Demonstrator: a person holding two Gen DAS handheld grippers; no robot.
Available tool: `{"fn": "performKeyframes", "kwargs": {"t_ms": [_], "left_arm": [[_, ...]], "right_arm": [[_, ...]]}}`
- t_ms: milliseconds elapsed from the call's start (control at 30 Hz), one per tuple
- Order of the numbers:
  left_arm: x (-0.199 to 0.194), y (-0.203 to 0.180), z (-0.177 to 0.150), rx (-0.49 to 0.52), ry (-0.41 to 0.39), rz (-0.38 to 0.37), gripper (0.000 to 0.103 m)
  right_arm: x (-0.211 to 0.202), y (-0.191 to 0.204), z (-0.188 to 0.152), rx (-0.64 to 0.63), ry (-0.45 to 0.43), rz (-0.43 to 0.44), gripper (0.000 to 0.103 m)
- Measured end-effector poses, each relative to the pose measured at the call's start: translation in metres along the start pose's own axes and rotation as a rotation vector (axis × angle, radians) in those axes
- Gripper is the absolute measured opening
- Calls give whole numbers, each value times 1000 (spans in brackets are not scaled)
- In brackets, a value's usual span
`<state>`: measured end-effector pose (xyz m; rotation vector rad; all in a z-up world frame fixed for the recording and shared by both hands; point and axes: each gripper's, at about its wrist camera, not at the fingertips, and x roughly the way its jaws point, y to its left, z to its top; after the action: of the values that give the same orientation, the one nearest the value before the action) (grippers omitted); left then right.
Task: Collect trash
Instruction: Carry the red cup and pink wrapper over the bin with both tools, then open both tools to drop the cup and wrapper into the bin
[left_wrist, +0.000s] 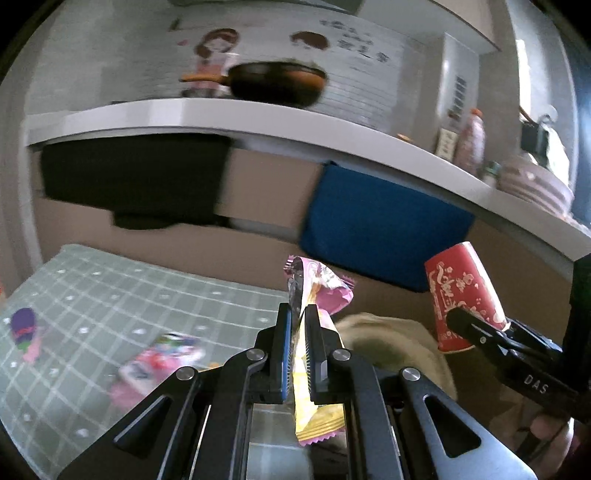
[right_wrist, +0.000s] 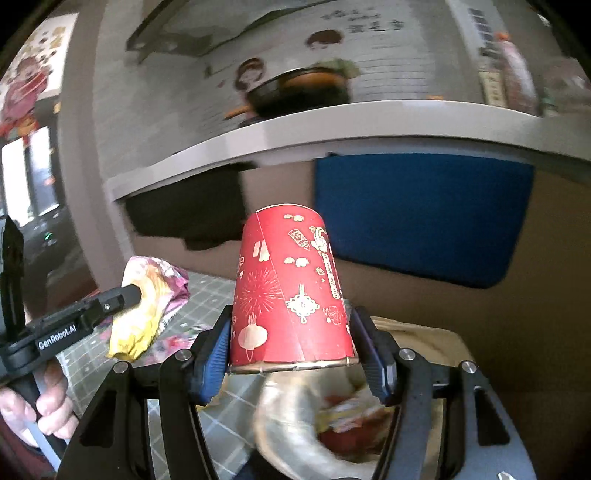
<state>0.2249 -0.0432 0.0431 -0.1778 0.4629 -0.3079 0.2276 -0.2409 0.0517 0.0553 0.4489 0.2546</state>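
Yellow and pink foil fills the narrow gap of the left gripper in the left wrist view: its jaws are drawn close and pinch one crumpled snack wrapper, which sticks up above the fingertips and hangs down below them. Lower left, on the green checked tablecloth, lie two more pieces of litter, a blurred pink wrapper and a small purple packet. At the right edge, the right gripper carries one red paper cup above a beige bag. From the right wrist view, the right gripper has its jaws spread to cup width, blue pads pressed on both sides of the single red paper cup, held upside down, rim lowermost. Beneath it the beige bag gapes, with blurred litter inside. At left, the left gripper grips the same snack wrapper over the tablecloth.
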Motion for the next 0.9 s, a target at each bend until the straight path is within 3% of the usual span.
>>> {"fn": "performKeyframes", "kwargs": {"t_ms": [233, 533, 900], "left_arm": [[34, -43, -15, 31, 44, -97, 7], [54, -54, -37, 46, 94, -120, 7], [74, -53, -50, 55, 140, -125, 7]], "right_arm": [[-12, -44, -10, 76, -12, -83, 59], [-11, -70, -26, 96, 0, -159, 59], [9, -78, -44, 110, 62, -173, 59]]}}
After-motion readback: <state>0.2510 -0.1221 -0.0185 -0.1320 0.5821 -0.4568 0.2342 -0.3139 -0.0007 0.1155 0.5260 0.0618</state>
